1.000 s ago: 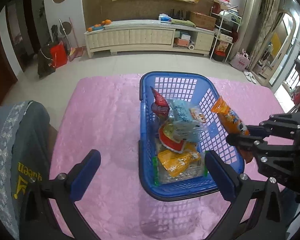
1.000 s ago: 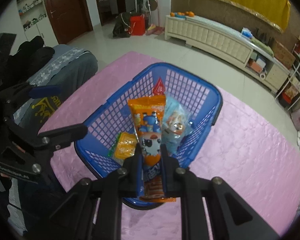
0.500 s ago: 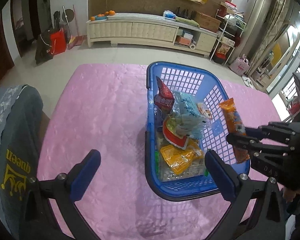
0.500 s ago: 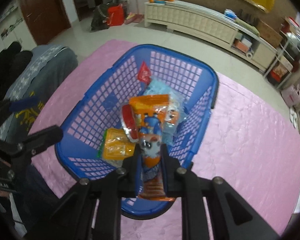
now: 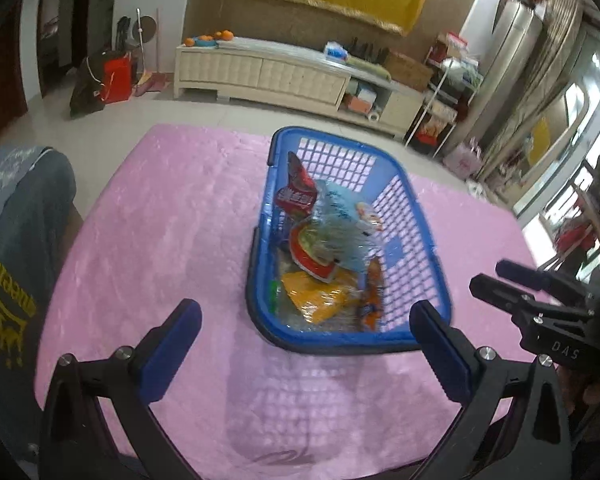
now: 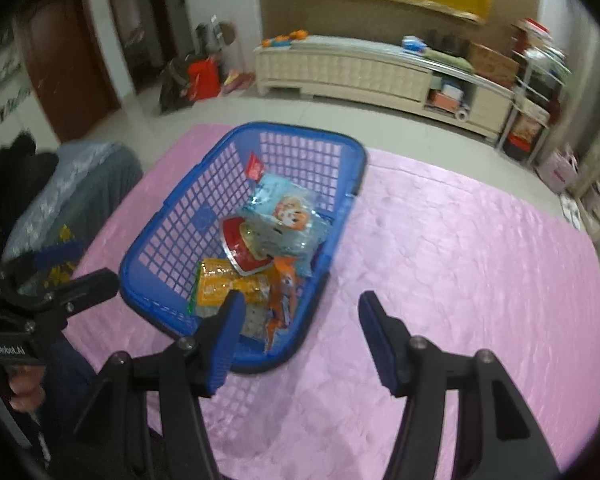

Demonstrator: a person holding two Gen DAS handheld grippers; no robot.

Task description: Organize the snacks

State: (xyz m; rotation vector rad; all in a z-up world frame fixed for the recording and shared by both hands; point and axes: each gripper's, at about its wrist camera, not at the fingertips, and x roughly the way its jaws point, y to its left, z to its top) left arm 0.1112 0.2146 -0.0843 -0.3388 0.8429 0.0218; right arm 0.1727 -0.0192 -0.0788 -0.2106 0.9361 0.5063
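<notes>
A blue plastic basket (image 5: 420, 240) (image 6: 172, 216) stands on the pink tablecloth and holds several snack packets. The orange packet (image 5: 372, 300) (image 6: 286, 296) lies inside along the near right wall, beside a yellow packet (image 5: 312, 296) (image 6: 216, 284), a light blue packet (image 5: 340, 224) (image 6: 284, 216) and a red packet (image 5: 296, 192) (image 6: 254, 168). My left gripper (image 5: 308, 344) is open and empty just in front of the basket. My right gripper (image 6: 300, 332) is open and empty above the basket's near corner; it also shows at the right of the left wrist view (image 5: 512, 280).
The pink tablecloth (image 5: 160, 220) (image 6: 460, 240) covers the table around the basket. A chair draped in grey cloth (image 5: 12, 240) (image 6: 80, 184) stands at the table's left side. A white low cabinet (image 5: 280, 72) is across the room.
My right gripper has opened and let go of the orange packet, which now lies in the basket. The right gripper has drawn back to the basket's near corner.
</notes>
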